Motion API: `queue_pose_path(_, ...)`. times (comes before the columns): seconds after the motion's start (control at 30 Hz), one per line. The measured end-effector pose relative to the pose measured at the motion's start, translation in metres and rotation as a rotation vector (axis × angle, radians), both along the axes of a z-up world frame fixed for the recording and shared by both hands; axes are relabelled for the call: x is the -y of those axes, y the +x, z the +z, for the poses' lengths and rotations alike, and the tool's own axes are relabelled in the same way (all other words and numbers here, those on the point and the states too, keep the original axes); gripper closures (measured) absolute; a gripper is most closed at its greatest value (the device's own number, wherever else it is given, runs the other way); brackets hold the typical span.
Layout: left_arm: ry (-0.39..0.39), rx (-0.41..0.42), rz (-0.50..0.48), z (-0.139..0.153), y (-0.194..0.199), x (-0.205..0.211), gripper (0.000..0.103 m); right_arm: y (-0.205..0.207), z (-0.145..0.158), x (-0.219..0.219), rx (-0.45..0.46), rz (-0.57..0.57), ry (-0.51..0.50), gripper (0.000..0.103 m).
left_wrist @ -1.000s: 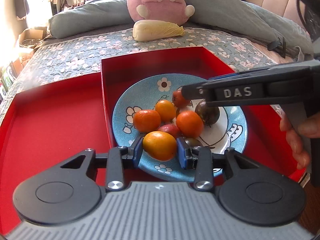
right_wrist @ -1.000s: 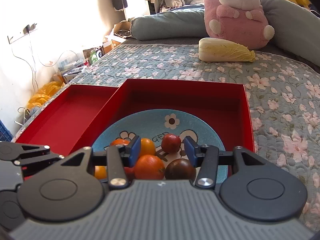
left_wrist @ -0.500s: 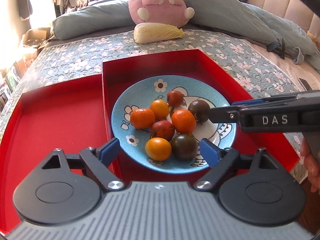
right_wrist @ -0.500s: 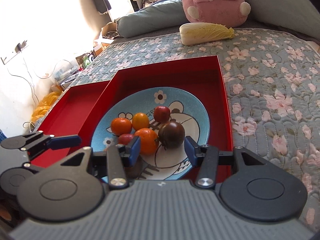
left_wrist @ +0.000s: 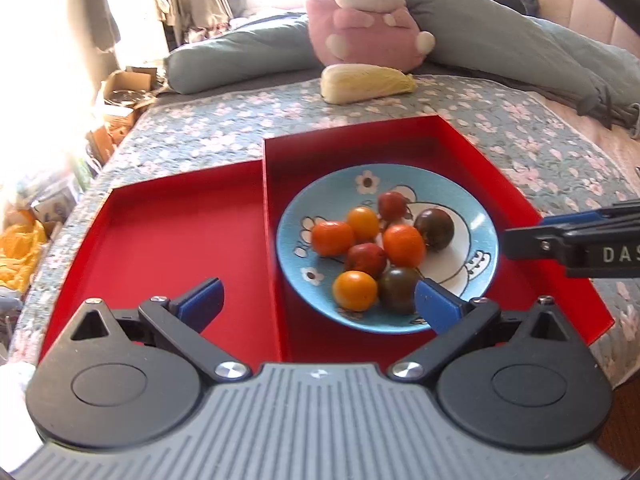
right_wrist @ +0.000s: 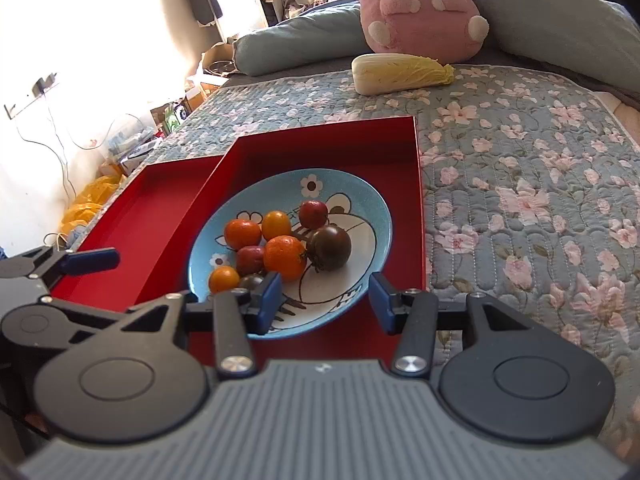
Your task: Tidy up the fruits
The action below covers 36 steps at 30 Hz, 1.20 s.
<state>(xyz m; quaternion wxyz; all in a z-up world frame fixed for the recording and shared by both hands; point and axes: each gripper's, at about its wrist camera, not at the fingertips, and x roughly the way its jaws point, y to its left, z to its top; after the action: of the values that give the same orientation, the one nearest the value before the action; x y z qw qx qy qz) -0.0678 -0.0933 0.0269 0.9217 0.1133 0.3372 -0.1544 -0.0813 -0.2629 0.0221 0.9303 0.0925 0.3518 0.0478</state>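
Observation:
A blue flowered plate (left_wrist: 476, 216) sits in the right red tray (left_wrist: 472, 152) and holds several small fruits: orange ones (left_wrist: 403, 245), red ones (left_wrist: 366, 258), dark ones (left_wrist: 434, 228) and a yellow-orange one (left_wrist: 355, 290). The plate also shows in the right wrist view (right_wrist: 360, 204). My left gripper (left_wrist: 318, 300) is open and empty, held above the near edge of the trays. My right gripper (right_wrist: 324, 302) is open and empty above the plate's near rim; it also shows at the right edge of the left wrist view (left_wrist: 520, 242).
The left red tray (left_wrist: 168, 232) lies beside the right one on a flowered quilt (right_wrist: 520, 160). A napa cabbage (left_wrist: 366, 82), a pink plush rabbit (left_wrist: 364, 20) and grey pillows (left_wrist: 236, 56) lie at the back. Floor clutter is at the left.
My left gripper let go of the yellow-orange fruit on the plate, opened wide and pulled back up. My right gripper also drew back from the fruits and opened wider.

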Motion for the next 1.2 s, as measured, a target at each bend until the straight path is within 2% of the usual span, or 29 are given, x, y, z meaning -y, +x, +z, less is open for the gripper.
queue_pose_path(0.27, -0.045, 0.006, 0.055, 0.011, -0.019, -0.01, 0.0, -0.015, 0.007, -0.001, -0.016, 0.009, -0.019, 0.052)
queue_pose_path(0.57, -0.096, 0.028, 0.101, 0.023, -0.039, -0.024, 0.0, -0.033, 0.009, -0.024, -0.051, 0.09, -0.063, 0.052)
queue_pose_path(0.77, -0.092, 0.043, 0.091, 0.025, -0.046, -0.024, 0.0, -0.042, 0.003, -0.035, -0.087, 0.122, -0.083, 0.051)
queue_pose_path(1.2, -0.083, 0.047, 0.084, 0.024, -0.048, -0.023, 0.0, -0.046, -0.001, -0.046, -0.097, 0.152, -0.099, 0.046)
